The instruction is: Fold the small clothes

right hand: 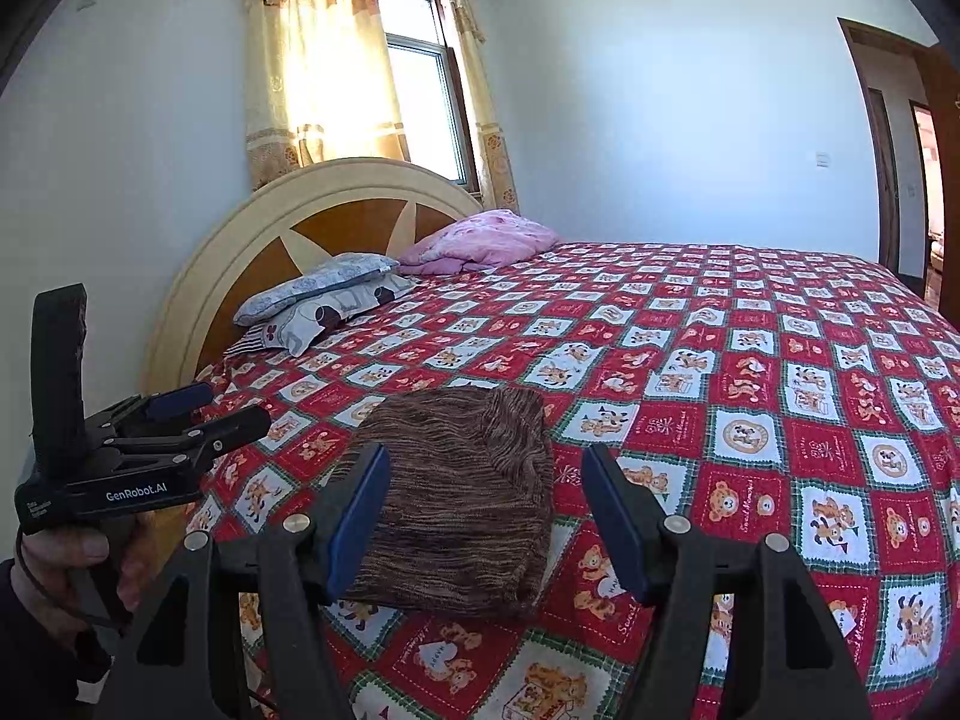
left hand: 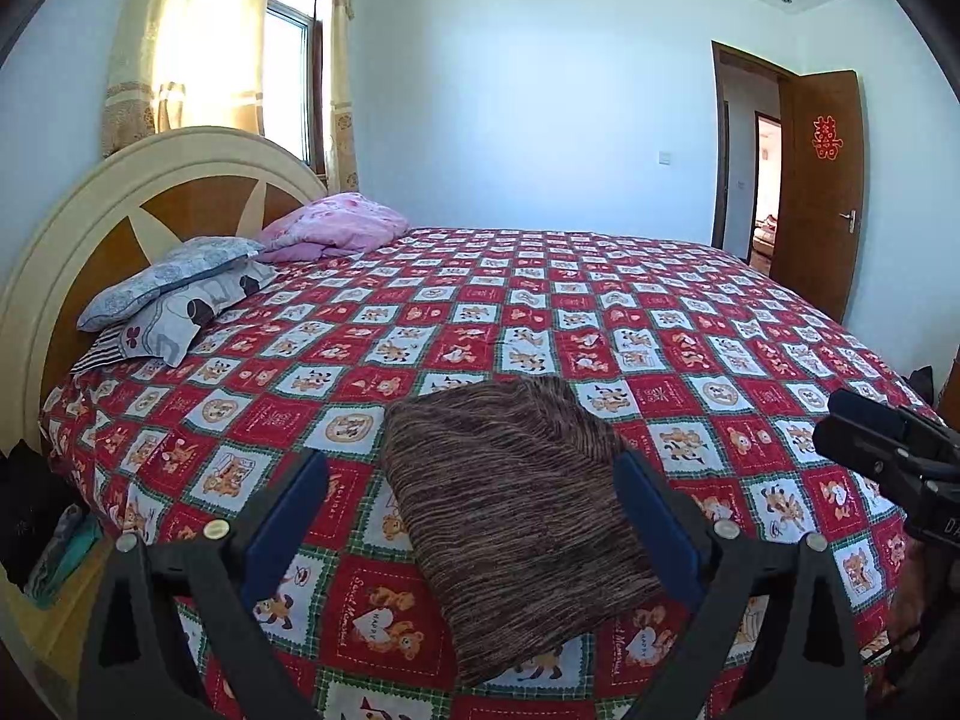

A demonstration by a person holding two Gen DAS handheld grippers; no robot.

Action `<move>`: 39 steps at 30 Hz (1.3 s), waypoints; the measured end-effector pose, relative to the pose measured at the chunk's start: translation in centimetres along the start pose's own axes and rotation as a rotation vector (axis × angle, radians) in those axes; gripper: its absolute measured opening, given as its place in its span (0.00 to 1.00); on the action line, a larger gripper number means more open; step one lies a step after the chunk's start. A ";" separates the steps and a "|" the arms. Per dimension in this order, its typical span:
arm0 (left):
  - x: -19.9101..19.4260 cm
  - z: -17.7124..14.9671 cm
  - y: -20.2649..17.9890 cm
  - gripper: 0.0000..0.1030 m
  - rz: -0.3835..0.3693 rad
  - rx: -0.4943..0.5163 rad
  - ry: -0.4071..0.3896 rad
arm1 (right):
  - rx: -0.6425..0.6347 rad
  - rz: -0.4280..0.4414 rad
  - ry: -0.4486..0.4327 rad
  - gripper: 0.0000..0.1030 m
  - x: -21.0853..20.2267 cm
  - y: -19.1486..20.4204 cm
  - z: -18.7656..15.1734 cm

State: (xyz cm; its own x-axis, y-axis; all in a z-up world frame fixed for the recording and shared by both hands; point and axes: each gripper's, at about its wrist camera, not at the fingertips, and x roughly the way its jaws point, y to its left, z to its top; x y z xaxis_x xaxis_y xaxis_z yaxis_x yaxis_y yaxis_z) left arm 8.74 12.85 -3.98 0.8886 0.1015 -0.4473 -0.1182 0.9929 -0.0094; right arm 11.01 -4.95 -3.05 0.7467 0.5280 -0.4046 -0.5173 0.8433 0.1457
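A folded brown striped knit garment (left hand: pixel 516 516) (right hand: pixel 468 498) lies flat on the red-and-white bear-patterned bedspread (left hand: pixel 600 312) (right hand: pixel 750 390), near the bed's front edge. My left gripper (left hand: pixel 471 462) hangs above it with its blue-padded fingers (left hand: pixel 288 516) spread wide, nothing between them. In the right wrist view the left gripper (right hand: pixel 234 405) shows at the far left, held by a hand (right hand: pixel 66 564). My right gripper (right hand: pixel 486 453) is open too, above the cloth and clear of it. Its black tip (left hand: pixel 834 420) enters the left wrist view at the right edge.
Two patterned pillows (left hand: pixel 174 294) (right hand: pixel 324 300) and a pink quilt (left hand: pixel 342 228) (right hand: pixel 486 240) lie by the cream and brown headboard (left hand: pixel 150 180) (right hand: pixel 336 204). A curtained window is behind it. A brown door (left hand: pixel 822 186) stands open at the far right.
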 end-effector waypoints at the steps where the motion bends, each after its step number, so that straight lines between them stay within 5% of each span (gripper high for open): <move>1: 0.0 0.0 0.0 0.96 0.002 0.000 0.001 | 0.000 0.001 0.000 0.65 0.0 0.0 0.0; 39: -0.1 -0.2 0.0 0.96 0.010 -0.014 0.006 | -0.003 0.008 0.006 0.65 -0.1 0.8 -0.6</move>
State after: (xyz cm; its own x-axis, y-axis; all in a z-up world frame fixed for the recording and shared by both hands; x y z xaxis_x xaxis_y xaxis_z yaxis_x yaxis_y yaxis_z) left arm 8.58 12.87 -4.10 0.8845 0.1108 -0.4531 -0.1333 0.9909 -0.0179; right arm 10.23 -4.36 -3.39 0.7397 0.5343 -0.4092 -0.5246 0.8386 0.1466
